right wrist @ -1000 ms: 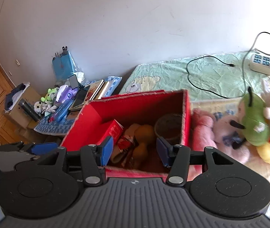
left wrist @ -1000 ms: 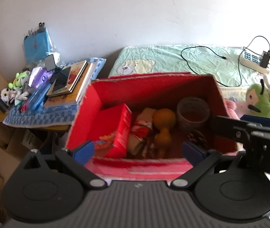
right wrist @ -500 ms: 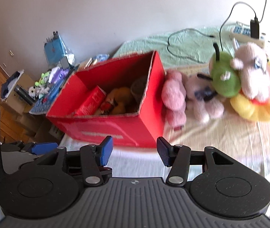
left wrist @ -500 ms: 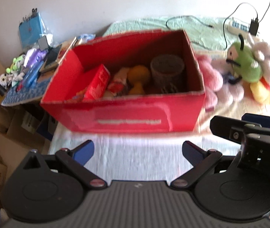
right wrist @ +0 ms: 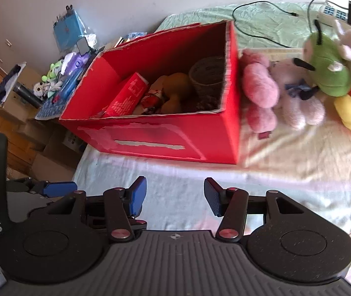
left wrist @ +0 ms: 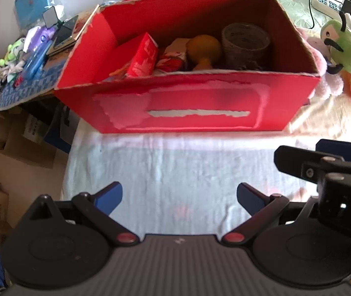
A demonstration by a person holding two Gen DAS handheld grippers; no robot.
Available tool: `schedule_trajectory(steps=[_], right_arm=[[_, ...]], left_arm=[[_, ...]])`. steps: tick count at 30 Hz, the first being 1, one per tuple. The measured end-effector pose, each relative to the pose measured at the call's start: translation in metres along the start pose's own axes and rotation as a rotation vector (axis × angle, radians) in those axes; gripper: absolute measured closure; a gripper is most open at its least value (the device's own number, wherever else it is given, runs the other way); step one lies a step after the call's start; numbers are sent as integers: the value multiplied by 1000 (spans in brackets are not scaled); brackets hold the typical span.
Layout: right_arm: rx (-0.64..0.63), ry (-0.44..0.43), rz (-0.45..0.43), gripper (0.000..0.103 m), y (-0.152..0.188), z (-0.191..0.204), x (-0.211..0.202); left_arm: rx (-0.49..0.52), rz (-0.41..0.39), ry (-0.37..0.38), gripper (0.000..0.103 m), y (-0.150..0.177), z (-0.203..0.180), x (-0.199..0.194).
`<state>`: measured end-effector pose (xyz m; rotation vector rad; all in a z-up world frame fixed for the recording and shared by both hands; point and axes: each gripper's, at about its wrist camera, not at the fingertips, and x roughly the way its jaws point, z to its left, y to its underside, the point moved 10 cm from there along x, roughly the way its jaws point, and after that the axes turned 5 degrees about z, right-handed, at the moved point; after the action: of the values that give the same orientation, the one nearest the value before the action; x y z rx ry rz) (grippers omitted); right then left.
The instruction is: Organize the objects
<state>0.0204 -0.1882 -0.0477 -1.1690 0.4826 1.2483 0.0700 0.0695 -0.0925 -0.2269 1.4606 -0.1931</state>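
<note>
- Claws: my left gripper (left wrist: 179, 197) and right gripper (right wrist: 174, 196) both gape wide, empty.
- I'd swing right toward the pink plush (right wrist: 259, 91), pinch its middle, then lift over the red box (right wrist: 165, 133) rim.

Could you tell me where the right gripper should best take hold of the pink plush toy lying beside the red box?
Probably the pink plush toy's narrow waist between its two rounded lobes, coming from above with the right gripper's open jaws; the red box crowds one side.
</note>
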Motion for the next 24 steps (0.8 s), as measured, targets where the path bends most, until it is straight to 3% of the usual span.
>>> schedule_trajectory(steps=[11,24], right_arm=[[36,29,-43,47,-30,37,8],[151,94,-189,46,-69,43,-5]], left_arm=[[67,-51,66,3,-33,46,-11],[168,-202,105,3,-95,60,-32]])
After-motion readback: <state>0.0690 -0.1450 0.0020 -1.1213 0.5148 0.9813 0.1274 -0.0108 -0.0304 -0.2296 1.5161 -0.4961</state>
